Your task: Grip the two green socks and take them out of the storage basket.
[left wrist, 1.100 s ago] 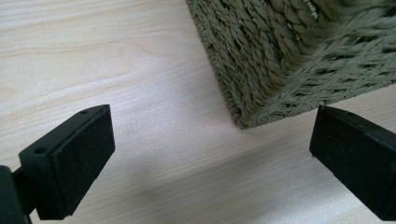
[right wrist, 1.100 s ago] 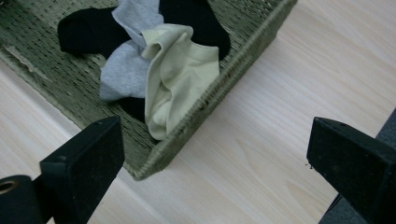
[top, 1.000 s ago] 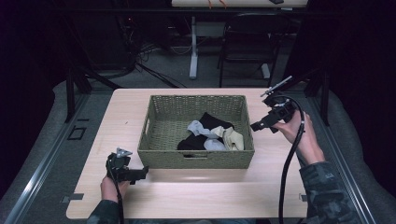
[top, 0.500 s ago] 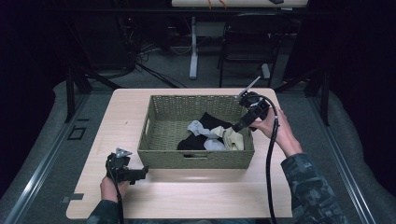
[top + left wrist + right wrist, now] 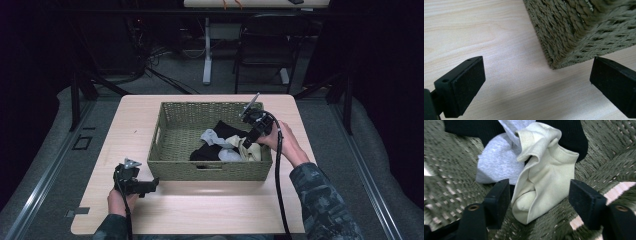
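A woven olive basket [image 5: 175,131] stands on the middle of the wooden table and holds a small pile of socks: black [image 5: 202,152], grey [image 5: 212,137] and cream [image 5: 253,151]. My right gripper [image 5: 246,142] reaches down into the basket's right end. In the right gripper view it [image 5: 539,202] is open, one jaw on each side of the cream sock [image 5: 544,177], with the grey sock [image 5: 496,160] just behind. My left gripper [image 5: 150,186] rests open on the table by the basket's front left corner [image 5: 564,45], nothing between its jaws [image 5: 536,85].
Bare tabletop [image 5: 135,125] lies left of the basket and along the front edge [image 5: 210,210]. A cable [image 5: 277,180] trails from the right gripper over the person's forearm. Beyond the table stand a chair [image 5: 265,45] and a desk leg [image 5: 206,50] on dark floor.
The right gripper has moved left and down from beside the basket's right rim into the basket, over the cream sock. The left gripper has stayed put.
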`<state>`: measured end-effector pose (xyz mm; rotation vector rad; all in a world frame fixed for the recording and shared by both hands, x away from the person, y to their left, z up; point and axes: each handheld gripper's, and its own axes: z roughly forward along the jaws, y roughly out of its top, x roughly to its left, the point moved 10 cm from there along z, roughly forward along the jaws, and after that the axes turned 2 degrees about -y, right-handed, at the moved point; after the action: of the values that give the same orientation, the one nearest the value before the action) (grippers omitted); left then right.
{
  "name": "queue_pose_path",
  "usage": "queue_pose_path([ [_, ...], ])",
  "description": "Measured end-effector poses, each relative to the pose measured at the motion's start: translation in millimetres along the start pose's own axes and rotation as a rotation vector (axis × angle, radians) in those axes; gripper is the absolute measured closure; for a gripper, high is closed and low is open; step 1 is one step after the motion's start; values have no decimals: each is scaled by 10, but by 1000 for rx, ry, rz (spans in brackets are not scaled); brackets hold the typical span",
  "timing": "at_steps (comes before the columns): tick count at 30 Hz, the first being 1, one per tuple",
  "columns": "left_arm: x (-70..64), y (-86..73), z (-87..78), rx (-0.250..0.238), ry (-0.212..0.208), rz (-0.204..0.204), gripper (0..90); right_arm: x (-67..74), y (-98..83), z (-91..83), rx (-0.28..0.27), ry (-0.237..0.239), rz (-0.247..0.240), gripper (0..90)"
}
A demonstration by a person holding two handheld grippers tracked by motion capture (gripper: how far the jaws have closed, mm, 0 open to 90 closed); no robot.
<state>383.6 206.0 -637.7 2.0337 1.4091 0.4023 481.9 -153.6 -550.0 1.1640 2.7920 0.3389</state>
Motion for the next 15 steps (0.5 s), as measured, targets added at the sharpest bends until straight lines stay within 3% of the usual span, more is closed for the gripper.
queue_pose_path([
  [4,1,0,-3,1,2,0,0,16,-28,138,33,-6,6,401],
  [5,0,2,-1,-1,1,2,0,3,-51,182,62,-11,-12,425],
  [8,-1,3,-2,-1,1,3,0,12,-59,242,66,-13,0,459],
  [11,-2,4,-2,-2,1,3,0,-8,-93,309,116,-26,-17,511],
  [15,-6,6,-3,-3,0,3,0,-10,-77,355,119,-49,-15,533],
])
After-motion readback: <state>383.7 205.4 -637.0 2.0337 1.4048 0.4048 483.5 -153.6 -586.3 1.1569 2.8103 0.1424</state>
